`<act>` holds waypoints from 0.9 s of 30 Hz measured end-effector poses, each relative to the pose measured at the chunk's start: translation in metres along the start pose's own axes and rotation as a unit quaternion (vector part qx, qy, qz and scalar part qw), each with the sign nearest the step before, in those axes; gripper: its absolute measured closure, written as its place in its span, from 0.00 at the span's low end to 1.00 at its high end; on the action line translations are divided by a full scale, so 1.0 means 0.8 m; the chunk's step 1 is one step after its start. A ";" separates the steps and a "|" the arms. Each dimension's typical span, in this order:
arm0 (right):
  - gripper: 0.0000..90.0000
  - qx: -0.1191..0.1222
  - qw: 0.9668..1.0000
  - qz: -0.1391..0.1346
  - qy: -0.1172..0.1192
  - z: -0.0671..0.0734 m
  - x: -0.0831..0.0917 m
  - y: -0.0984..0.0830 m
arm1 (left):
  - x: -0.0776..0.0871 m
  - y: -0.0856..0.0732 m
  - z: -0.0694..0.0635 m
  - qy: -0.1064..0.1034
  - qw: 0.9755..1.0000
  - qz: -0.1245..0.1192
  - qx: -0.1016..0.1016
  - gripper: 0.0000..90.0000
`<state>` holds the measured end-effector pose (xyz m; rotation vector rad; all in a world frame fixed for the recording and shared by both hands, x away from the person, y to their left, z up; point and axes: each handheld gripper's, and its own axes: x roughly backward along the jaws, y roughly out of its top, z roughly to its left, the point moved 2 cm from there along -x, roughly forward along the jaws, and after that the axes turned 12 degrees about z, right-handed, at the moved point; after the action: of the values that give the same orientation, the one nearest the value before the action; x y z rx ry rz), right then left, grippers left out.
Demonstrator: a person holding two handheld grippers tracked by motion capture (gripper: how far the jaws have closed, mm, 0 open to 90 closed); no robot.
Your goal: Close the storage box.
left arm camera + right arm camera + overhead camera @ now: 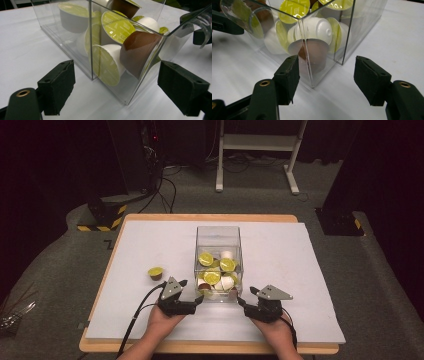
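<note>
On the white sheet I've got one loose capsule [155, 272] off to the left. My left gripper [196, 303] has its jaws apart at the clear box [218, 236]'s near-left corner, the right gripper [243, 303] wide open at the near-right one. The box holds maybe eight capsules, hard to count.

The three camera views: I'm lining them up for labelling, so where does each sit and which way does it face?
High view: above the person's side, looking forward and down at the table; forearms, left hand-held gripper and right hand-held gripper show.
Left gripper view: rides that gripper, facing a near corner of the clear box; its open jaws show.
Right gripper view: likewise, at the other near corner; open jaws.
Shared: the box of coffee capsules.
</note>
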<state>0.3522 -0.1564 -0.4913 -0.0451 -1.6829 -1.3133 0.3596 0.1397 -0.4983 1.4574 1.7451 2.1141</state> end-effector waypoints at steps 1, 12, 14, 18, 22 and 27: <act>0.42 0.000 1.000 0.003 -0.002 -0.001 -0.001 0.000 | 0.000 0.000 0.001 0.001 1.000 0.000 0.000 0.17; 0.42 -0.016 1.000 0.003 -0.007 -0.009 -0.009 0.009 | -0.008 0.009 0.010 0.016 1.000 0.005 0.004 0.17; 0.42 -0.019 1.000 0.000 -0.009 -0.011 -0.009 0.013 | -0.010 0.011 0.011 0.019 1.000 0.006 0.005 0.17; 0.42 -0.025 1.000 -0.001 -0.013 -0.014 -0.011 0.019 | -0.014 0.015 0.016 0.022 1.000 0.007 0.009 0.17; 0.42 -0.033 0.999 -0.006 -0.014 -0.018 -0.012 0.023 | -0.017 0.017 0.019 0.025 1.000 0.006 0.014 0.17; 0.42 -0.033 0.999 -0.010 -0.019 -0.020 -0.015 0.027 | -0.021 0.020 0.022 0.032 0.999 0.010 0.014 0.17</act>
<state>0.3808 -0.1536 -0.4848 -0.0938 -1.6752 -1.3907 0.3889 0.1375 -0.4972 1.4337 1.7954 2.1794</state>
